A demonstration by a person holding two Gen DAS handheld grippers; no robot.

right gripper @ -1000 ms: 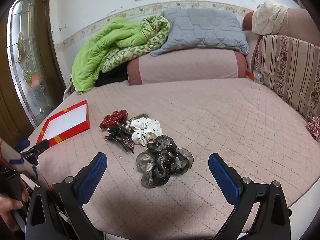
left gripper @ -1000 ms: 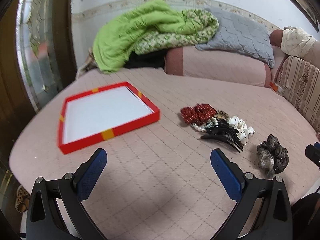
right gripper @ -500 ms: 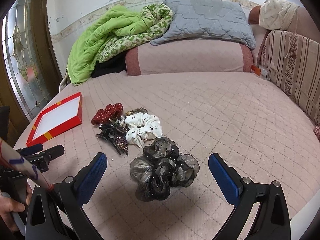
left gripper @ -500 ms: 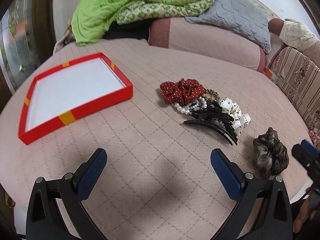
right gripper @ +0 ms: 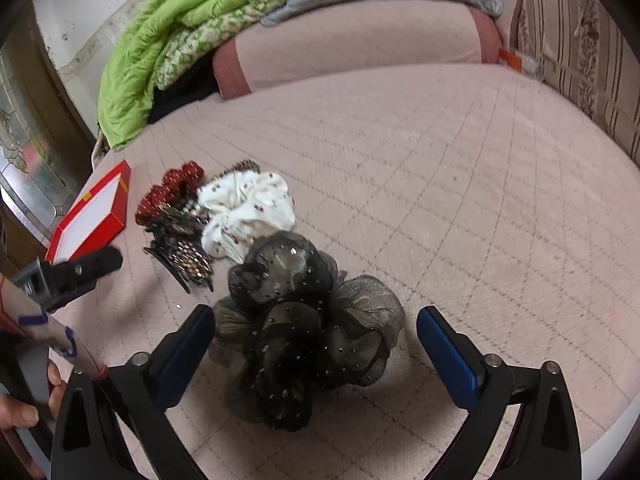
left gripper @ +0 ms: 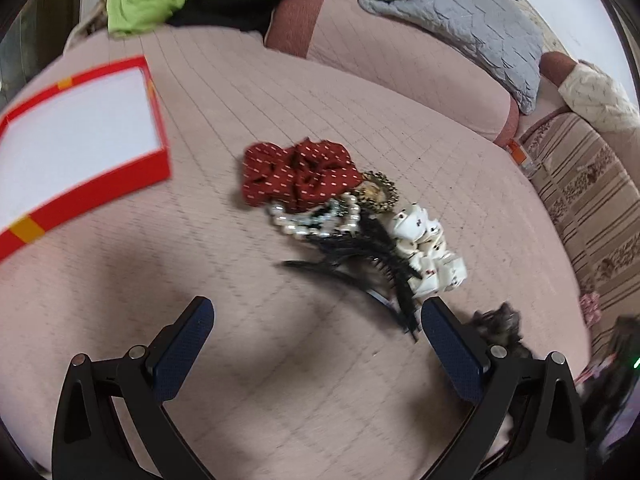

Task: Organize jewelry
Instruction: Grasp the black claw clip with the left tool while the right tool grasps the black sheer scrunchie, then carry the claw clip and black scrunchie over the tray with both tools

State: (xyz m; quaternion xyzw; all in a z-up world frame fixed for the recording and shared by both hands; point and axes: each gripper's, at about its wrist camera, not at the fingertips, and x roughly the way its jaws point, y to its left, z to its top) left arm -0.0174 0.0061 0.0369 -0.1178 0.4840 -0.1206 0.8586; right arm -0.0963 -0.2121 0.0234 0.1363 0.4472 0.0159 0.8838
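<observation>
Jewelry pile (left gripper: pixel 352 220) mid-bed, red tray (left gripper: pixel 76 152) near edge, left tool (left gripper: pixel 316 320) wide, right tool (right gripper: pixel 312 324) wide, just narrowing around black scrunchie (right gripper: pixel 304 320)

**Both grippers drop toward the hair accessories**

The right gripper (right gripper: pixel 312 340) has come down over the dark gauze scrunchie (right gripper: pixel 304 328), which now lies between its jaws; these have just been closing slightly, pads not yet pressing it. The left gripper (left gripper: pixel 316 336) has swung toward the pile: the black claw clip (left gripper: pixel 360 268) now sits at its 1 o'clock, and the red tray (left gripper: pixel 80 196) has slid off to 10 o'clock.
</observation>
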